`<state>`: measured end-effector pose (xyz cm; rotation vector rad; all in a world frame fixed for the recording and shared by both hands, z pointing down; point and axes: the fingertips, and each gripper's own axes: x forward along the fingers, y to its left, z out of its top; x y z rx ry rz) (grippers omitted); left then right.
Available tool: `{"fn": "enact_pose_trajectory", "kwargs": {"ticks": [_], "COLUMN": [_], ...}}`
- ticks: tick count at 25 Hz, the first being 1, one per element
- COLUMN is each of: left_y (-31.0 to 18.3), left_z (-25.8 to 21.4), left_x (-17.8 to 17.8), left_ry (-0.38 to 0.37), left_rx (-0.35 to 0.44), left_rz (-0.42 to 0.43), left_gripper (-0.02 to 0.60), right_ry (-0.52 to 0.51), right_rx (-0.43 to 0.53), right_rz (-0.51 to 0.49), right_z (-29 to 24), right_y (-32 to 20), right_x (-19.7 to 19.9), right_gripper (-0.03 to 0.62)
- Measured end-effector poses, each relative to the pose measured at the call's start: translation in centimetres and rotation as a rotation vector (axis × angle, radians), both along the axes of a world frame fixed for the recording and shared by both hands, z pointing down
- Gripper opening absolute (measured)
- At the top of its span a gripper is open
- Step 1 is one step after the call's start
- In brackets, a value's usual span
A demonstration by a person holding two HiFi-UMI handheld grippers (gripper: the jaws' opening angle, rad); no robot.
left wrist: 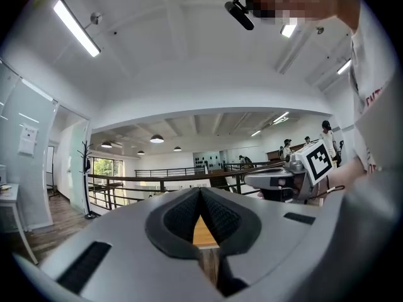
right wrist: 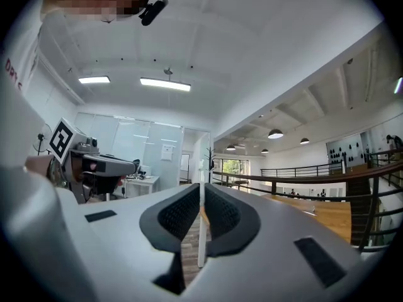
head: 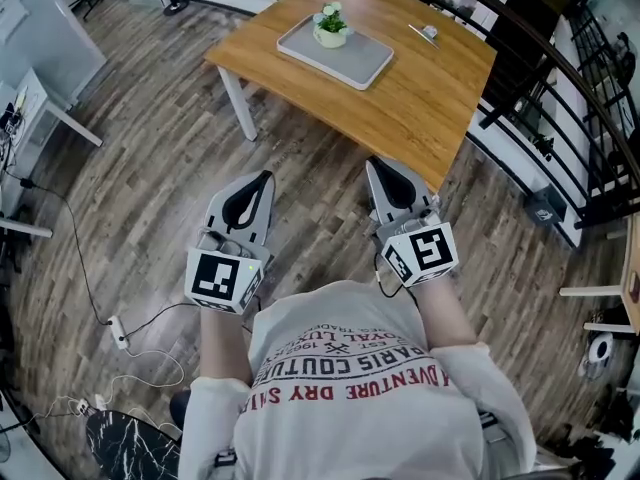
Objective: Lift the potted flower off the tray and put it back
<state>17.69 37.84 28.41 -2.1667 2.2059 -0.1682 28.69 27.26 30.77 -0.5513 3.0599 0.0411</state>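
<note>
One potted flower [head: 330,26] stands on the one grey tray [head: 370,60], toward its far end, on the single wooden worktop [head: 420,98] – well apart from both tools. There are two of these: the left tool [head: 264,176] and the right tool [head: 376,162], each pressed together on nothing, level above the plank floor [head: 150,168]. One white shirt [head: 350,408] carries red print – partly readable as "ADVENTURE DRY"

Wooden table [head: 420,98] stands on plank floor [head: 150,168] beside railing [head: 590,98].

Left gripper [head: 263,176], right gripper [head: 374,162], held level, side by side, both closed
</note>
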Motion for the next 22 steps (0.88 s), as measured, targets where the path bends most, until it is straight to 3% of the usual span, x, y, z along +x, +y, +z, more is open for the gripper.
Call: {"fn": "enact_pose_trajectory", "kwargs": {"ticks": [2,4,7,14,22], "left_y": [0.4,0.7,0.9,-0.6,-7.6], "left_z": [0.3,0.6,1.1,2.5,4.4], "left_x": [-0.6,-1.2,-2.6,-6.2,-12.7], "left_ry": [0.0,0.004,0.015,0.039,0.031], "left_rx": [-0.007,-0.015,-0.022,-0.041,-0.071], "left_rz": [0.0,-0.002,-0.012,-0.05,-0.085], "left_gripper": [0.012,0.012,0.012,0.012,0.012], "right_ry": [-0.035,-0.039,-0.017,0.006,0.027], "right_rx": [-0.011,-0.006,0.016,-0.016,-0.055], "right_rz": [0.007,0.012,0.036,0.026,-0.012], "right_z": [-0.2,-0.1,0.3,1.4,4.0], "right_y": [0.1,0.1,-0.5,-3.3,-11.1], "right_x": [-0.5,-1.4,-2.9,-6.9,-14.4], "right_gripper": [0.073,0.242,0.309,0.35,0.35]}}
